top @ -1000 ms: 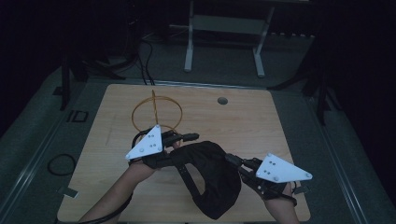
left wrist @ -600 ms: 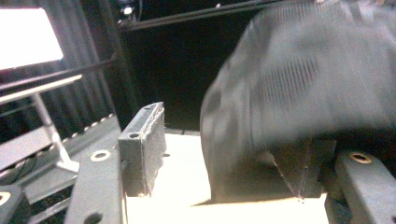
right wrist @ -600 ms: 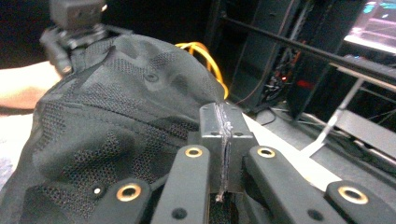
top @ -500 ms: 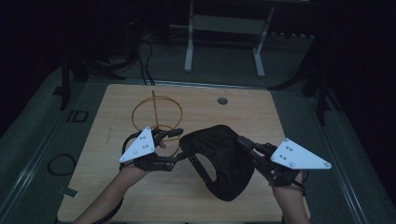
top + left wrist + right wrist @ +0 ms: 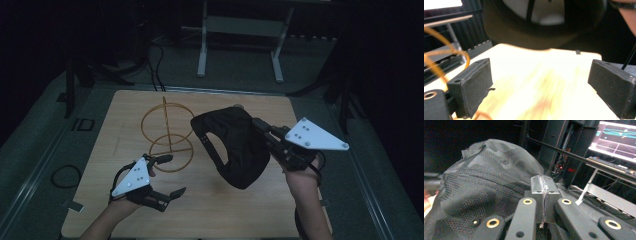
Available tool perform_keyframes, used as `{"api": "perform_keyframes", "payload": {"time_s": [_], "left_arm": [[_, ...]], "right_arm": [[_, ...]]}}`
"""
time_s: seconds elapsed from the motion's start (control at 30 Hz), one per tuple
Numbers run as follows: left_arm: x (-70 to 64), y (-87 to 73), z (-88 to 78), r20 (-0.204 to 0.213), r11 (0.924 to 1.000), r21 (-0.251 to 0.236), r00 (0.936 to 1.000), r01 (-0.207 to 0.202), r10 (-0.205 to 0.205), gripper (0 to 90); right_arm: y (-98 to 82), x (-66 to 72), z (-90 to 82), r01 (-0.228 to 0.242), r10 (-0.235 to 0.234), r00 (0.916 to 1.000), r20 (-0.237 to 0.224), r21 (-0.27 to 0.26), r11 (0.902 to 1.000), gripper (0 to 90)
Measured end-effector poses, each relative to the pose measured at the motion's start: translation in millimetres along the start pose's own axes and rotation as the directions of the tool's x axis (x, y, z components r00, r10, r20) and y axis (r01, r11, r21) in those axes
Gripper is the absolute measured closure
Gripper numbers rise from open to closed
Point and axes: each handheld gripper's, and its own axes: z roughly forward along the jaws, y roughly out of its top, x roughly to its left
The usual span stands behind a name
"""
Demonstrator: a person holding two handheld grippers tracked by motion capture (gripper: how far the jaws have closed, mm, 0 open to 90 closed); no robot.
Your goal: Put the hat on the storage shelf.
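A black mesh cap (image 5: pixel 235 145) hangs in the air over the right half of the wooden table (image 5: pixel 240 210). My right gripper (image 5: pixel 257 125) is shut on the cap's edge, and in the right gripper view its jaws (image 5: pixel 544 192) are pressed together on the cap's (image 5: pixel 486 182) fabric. My left gripper (image 5: pixel 174 175) sits low near the front left, clear of the cap. Its jaws have just been opening and now stand wide (image 5: pixel 541 87) with only bare tabletop between them. A gold wire stand (image 5: pixel 167 137) rises just beyond the left gripper, and the blurred cap (image 5: pixel 541 32) looms ahead of it.
A grey metal frame (image 5: pixel 240 40) stands on the floor beyond the table. A cable loop (image 5: pixel 65 175) lies on the floor at the left. A lit monitor (image 5: pixel 616 140) glows at the upper right of the right gripper view.
The left gripper has let go of the cap, opened, and dropped back toward the front left. The right gripper has lifted the cap up and to the right.
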Motion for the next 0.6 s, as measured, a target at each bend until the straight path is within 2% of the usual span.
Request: {"api": "perform_keyframes", "payload": {"time_s": [0.07,0.17,0.23,0.3,0.4,0.53,0.6], "left_arm": [[-1.3,-8.6,-6.7,-0.028,1.0000,0.002,0.9996,0.004,-0.004,5.0],[-2.3,-24.8,-17.0,-0.059,0.9990,-0.007,0.9972,0.045,-0.045,5.1],[-2.7,-37.8,-23.9,-0.091,0.9977,-0.009,0.9935,0.068,-0.068,5.1],[-3.0,-47.9,-27.7,-0.101,0.9952,0.001,0.9901,0.098,-0.098,5.2],[-5.3,-64.7,-32.5,-0.120,0.9933,0.027,0.9869,0.112,-0.108,5.2],[-8.1,-79.5,-37.6,-0.150,0.9921,0.015,0.9813,0.124,-0.121,5.2],[-8.7,-85.7,-38.9,-0.169,0.9922,0.025,0.9787,0.122,-0.116,5.2]], "right_arm": [[4.5,-1.4,5.4,-0.002,0.002,1.0000,0.008,-0.004,1.0000,89.4],[12.9,-3.4,15.7,0.008,-0.007,0.9996,0.025,-0.007,0.9999,89.4],[18.4,-5.0,23.2,0.012,-0.012,0.9995,0.030,-0.009,0.9999,89.4],[23.2,-6.7,30.8,0.019,-0.019,0.9988,0.046,-0.009,0.9998,89.3],[29.2,-9.5,42.4,0.014,-0.013,0.9981,0.060,-0.008,0.9999,89.4],[34.2,-11.7,57.9,0.006,-0.005,0.9978,0.067,-0.005,1.0000,89.3],[35.4,-12.0,66.0,0.003,-0.003,0.9967,0.081,-0.004,1.0000,89.3]]}}
